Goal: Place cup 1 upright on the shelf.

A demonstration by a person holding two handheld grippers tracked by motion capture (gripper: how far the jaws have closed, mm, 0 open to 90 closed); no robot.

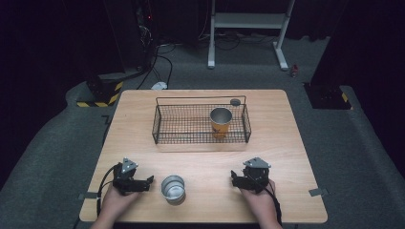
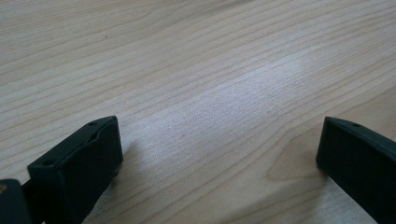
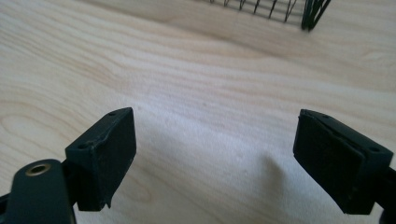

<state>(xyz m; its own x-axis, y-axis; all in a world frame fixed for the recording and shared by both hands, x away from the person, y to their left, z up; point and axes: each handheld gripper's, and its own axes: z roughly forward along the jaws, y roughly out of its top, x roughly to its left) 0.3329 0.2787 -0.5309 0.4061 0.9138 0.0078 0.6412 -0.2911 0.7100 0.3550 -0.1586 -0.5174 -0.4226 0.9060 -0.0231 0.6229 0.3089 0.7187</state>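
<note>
Here we rest both tools on the pale wood-grain surface [image 1: 143, 124], nothing yet grasped. Behind the steel cup [image 1: 172, 188] sits the black wire basket [image 1: 165, 125], already holding an orange cup [image 1: 220, 121]. Left of the steel cup lies our left hand-held gripper [image 1: 149, 181], jaws spread; right of it our right hand-held gripper [image 1: 234, 178], likewise spread. Next, we judge, comes closing on that smooth round rim.

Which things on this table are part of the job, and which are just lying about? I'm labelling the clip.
Part of the job:
- silver cup, between the two grippers
- wire basket
- orange cup, upright inside the basket
- left gripper, jaws open
- right gripper, jaws open

Just lying about:
- small dark disc behind the basket
- white frame on the floor
</note>
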